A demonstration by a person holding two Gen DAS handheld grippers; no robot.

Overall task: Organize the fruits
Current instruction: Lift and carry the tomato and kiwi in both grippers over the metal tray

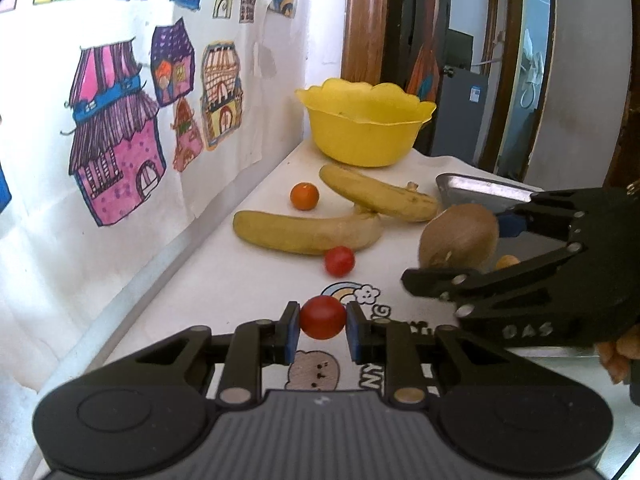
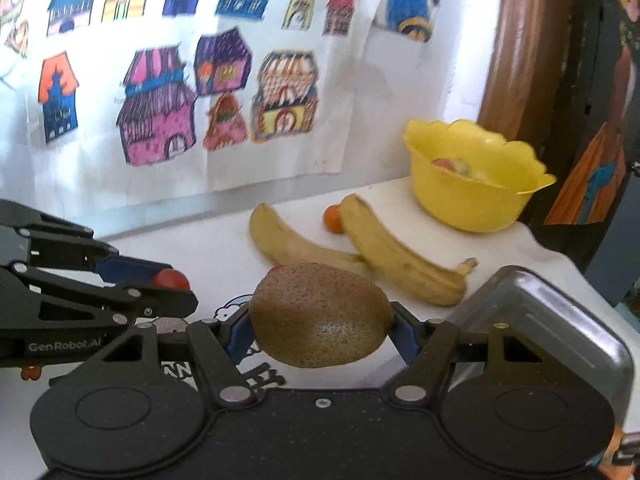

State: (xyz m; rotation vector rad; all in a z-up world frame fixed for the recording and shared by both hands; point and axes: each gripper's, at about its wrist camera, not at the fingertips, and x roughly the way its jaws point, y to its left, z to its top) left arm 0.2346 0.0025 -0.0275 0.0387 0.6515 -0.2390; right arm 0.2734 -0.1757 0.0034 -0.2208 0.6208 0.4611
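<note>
Daylight floods in, soft and bright, washing the white wall (image 1: 24,288) nearly blank along the left edge. Glare sits on the metal tray (image 2: 560,320) at the table's right edge and whitens the table (image 1: 240,280) too. Shadows under the fruit stay faint. Both fisheye views bend hard at the borders, with 4 dark corners each. The doorway (image 1: 532,80) beyond looks hazy, and everything reads slightly soft and grainy.

bananas (image 1: 312,232) block bowl (image 1: 364,128) | tray (image 2: 560,320) right | wall (image 1: 60,260) left
</note>
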